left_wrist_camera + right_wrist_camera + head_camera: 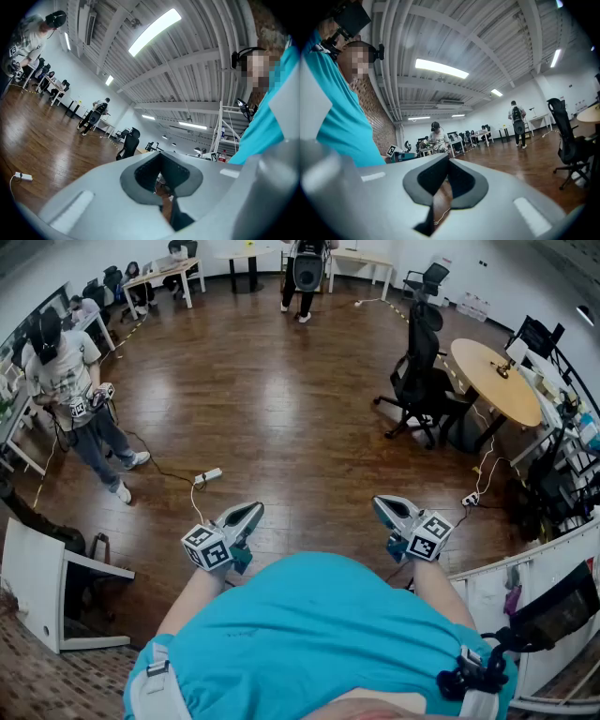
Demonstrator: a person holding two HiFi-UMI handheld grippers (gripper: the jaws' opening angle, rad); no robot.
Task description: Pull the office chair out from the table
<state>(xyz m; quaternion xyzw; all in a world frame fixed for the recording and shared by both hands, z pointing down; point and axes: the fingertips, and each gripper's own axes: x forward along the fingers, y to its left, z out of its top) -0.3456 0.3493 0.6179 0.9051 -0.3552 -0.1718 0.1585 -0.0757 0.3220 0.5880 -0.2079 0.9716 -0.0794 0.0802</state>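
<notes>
A black office chair (419, 371) stands far ahead on the right, pushed against a round wooden table (497, 381). In the left gripper view the chair (130, 143) is small and distant. In the right gripper view the chair (565, 136) is at the right edge, beside the table (591, 114). My left gripper (247, 513) and right gripper (381, 506) are held close to my body, well short of the chair. Both point forward over the wood floor. The jaws of the left gripper (161, 159) and the right gripper (446, 164) are closed together with nothing between them.
A power strip (208, 475) with a cable lies on the floor ahead of the left gripper; another (471, 498) lies near the right. One person (70, 381) stands at the left, another (307, 268) at the back. A white cabinet (37, 582) is at my left, cluttered desks (562, 409) at the right.
</notes>
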